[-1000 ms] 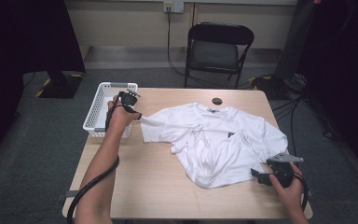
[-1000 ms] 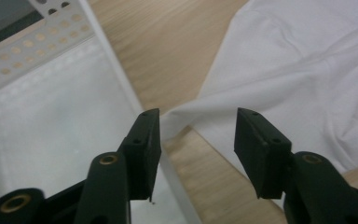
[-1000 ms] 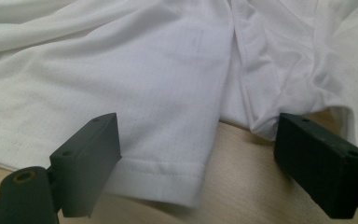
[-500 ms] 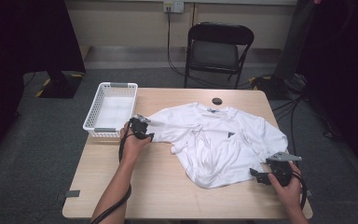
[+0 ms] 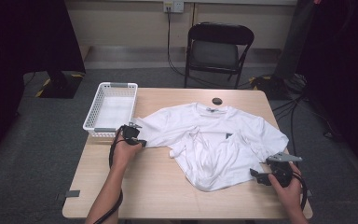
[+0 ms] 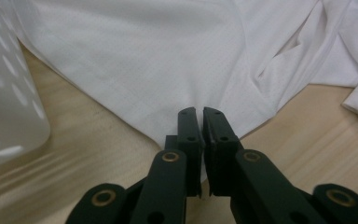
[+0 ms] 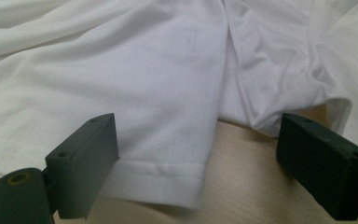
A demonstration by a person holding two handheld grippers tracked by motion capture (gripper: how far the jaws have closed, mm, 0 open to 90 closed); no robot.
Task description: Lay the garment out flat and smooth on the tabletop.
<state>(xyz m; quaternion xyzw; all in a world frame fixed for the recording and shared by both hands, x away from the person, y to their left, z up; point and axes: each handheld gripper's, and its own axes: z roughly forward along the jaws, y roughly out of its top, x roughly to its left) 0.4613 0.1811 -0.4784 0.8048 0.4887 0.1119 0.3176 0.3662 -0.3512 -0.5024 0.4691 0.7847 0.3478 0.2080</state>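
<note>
A white T-shirt lies rumpled across the middle and right of the wooden table. At its left sleeve, my left gripper is shut on the cloth's edge. In the left gripper view the jaws of this gripper meet, with the shirt puckered between them. At the front right, my right gripper rests beside the shirt's lower hem. In the right gripper view this gripper stands wide open, and the stitched hem lies between the jaws, untouched.
A white plastic basket sits at the table's left edge, just beyond my left gripper, and shows as the basket wall close by. A small black round object lies by the shirt's collar. A black folding chair stands behind the table.
My left gripper has come from up by the basket down toward the person and slightly right, along the shirt's left sleeve. The right gripper has stayed where it was.
</note>
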